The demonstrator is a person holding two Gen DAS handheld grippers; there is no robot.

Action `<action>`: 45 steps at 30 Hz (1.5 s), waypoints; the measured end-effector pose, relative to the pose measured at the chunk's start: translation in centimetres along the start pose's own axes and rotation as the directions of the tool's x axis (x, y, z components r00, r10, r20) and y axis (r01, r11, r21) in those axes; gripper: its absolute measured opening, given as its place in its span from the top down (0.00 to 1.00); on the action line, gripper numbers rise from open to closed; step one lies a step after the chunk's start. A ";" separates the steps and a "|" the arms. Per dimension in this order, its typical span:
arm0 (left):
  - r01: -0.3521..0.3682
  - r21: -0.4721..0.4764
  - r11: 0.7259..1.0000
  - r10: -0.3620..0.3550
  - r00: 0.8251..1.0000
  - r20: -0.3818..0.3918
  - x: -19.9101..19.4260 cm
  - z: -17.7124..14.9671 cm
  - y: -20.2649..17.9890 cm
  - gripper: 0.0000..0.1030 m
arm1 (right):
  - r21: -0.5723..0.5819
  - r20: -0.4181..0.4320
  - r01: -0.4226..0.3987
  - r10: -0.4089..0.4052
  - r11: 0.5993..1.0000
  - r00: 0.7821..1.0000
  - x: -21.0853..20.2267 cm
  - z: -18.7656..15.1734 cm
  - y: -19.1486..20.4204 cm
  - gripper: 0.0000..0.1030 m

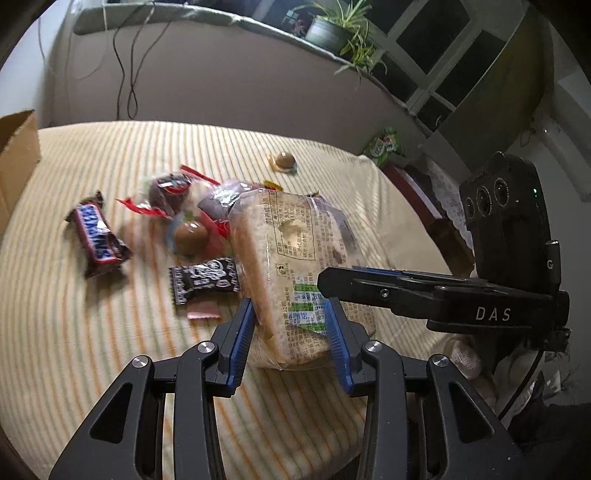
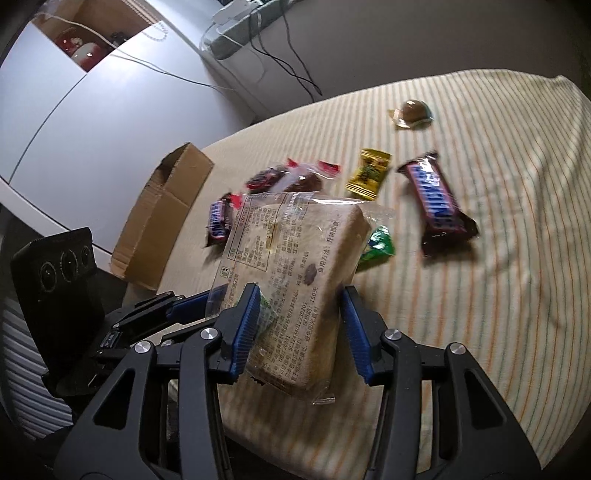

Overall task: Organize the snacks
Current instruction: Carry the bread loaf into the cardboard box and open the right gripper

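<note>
A clear-wrapped bread pack (image 1: 291, 280) sits between the blue pads of my left gripper (image 1: 291, 325), which grips its near end. My right gripper (image 2: 299, 325) also closes on the same bread pack (image 2: 295, 288), held above the striped cloth. In the left wrist view the right gripper's fingers (image 1: 369, 284) reach in from the right onto the pack. On the cloth lie a Snickers bar (image 1: 98, 236), a dark candy wrapper (image 1: 205, 282), red-wrapped cakes (image 1: 168, 194) and a round brown jelly cup (image 1: 282, 161). The right wrist view shows a second Snickers bar (image 2: 436, 199) and a yellow candy (image 2: 369, 173).
An open cardboard box (image 2: 162, 218) stands at the table's left edge, also showing in the left wrist view (image 1: 16, 155). A green snack bag (image 2: 376, 245) lies behind the bread. A wall, cables and a potted plant (image 1: 332, 29) are beyond the table.
</note>
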State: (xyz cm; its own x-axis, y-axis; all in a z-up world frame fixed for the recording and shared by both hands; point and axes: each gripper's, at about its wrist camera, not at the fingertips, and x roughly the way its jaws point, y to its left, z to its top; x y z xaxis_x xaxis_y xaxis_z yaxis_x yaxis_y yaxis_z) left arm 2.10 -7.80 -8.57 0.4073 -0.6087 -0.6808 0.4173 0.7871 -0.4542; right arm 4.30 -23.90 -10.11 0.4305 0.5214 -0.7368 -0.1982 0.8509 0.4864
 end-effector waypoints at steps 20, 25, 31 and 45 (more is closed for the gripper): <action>-0.148 -0.113 0.982 0.170 0.960 0.222 -10.9 -0.3 6.9 0.65 | -0.263 -0.016 -0.084 0.083 0.961 0.996 4.4 5.0 13.8 0.53; -0.185 -0.166 0.969 0.224 0.940 0.256 -13.4 -0.8 9.4 0.65 | -0.318 -0.040 -0.124 0.118 0.940 0.992 6.6 6.1 17.7 0.53; -0.245 -0.233 0.941 0.307 0.909 0.282 -16.2 -1.4 12.8 0.65 | -0.369 -0.093 -0.172 0.148 0.913 0.985 10.4 7.0 22.1 0.53; -0.350 -0.338 0.873 0.442 0.862 0.249 -17.9 -1.8 18.6 0.65 | -0.399 -0.217 -0.249 0.172 0.883 0.961 18.1 7.7 27.2 0.53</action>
State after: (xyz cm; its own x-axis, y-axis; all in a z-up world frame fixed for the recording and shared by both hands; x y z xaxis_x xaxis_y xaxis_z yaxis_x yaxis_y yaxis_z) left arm 1.11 17.88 -5.84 0.7375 -0.2013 -0.6446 -0.0530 0.9343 -0.3524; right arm 13.47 8.19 -6.67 0.1879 0.6615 -0.7261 -0.6333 0.6466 0.4253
